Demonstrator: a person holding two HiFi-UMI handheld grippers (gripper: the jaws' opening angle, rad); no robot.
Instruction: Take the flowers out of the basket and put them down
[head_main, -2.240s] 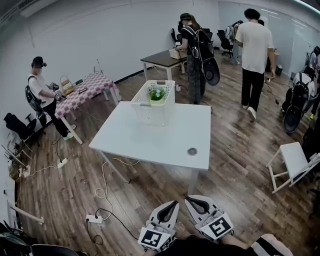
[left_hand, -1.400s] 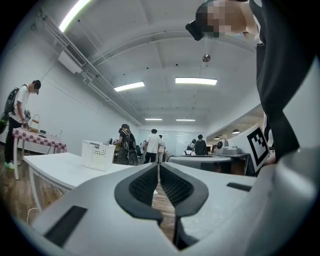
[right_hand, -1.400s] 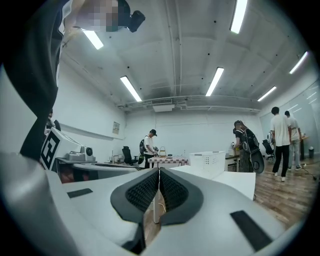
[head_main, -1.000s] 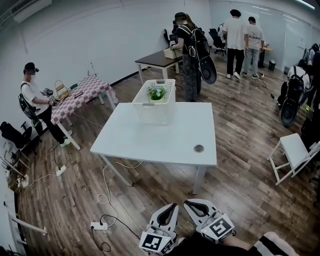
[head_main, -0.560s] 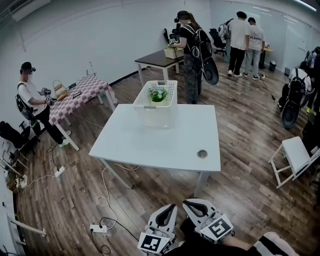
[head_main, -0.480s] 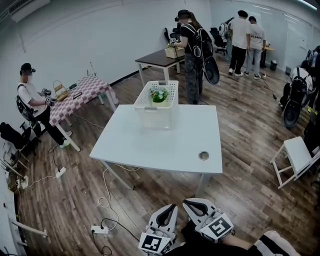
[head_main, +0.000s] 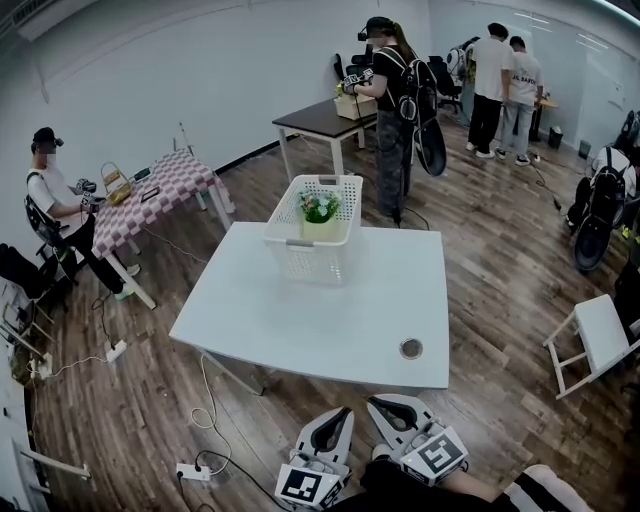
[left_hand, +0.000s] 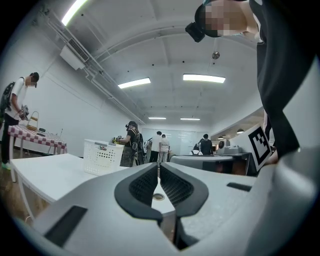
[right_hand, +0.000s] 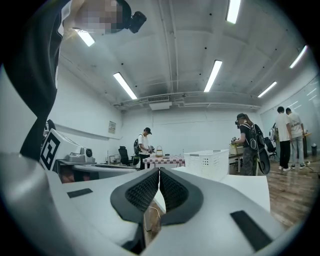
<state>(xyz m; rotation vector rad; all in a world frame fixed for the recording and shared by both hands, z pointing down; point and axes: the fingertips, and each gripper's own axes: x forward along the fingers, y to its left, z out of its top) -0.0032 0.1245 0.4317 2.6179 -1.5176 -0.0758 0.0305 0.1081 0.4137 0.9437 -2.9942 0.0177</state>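
A white slatted basket (head_main: 310, 240) stands at the far side of the white table (head_main: 290, 320). A bunch of white and green flowers (head_main: 320, 207) sits inside it. Both grippers are held low near my body, short of the table's near edge. My left gripper (head_main: 347, 409) is shut and holds nothing; its jaws meet at the tips (left_hand: 158, 167). My right gripper (head_main: 376, 402) is likewise shut and empty (right_hand: 159, 172). The basket (left_hand: 102, 156) shows far ahead in the left gripper view, and the basket (right_hand: 210, 164) also appears in the right gripper view.
A small round disc (head_main: 411, 348) lies in the table's near right part. A power strip (head_main: 192, 470) with cables lies on the floor at left. A white chair (head_main: 598, 332) stands to the right. Other people work at a checked table (head_main: 160, 185) and a dark table (head_main: 318, 118).
The head view has drawn nearer to the white table, and the basket sits lower and larger in it. Both grippers have kept their place and stayed shut.
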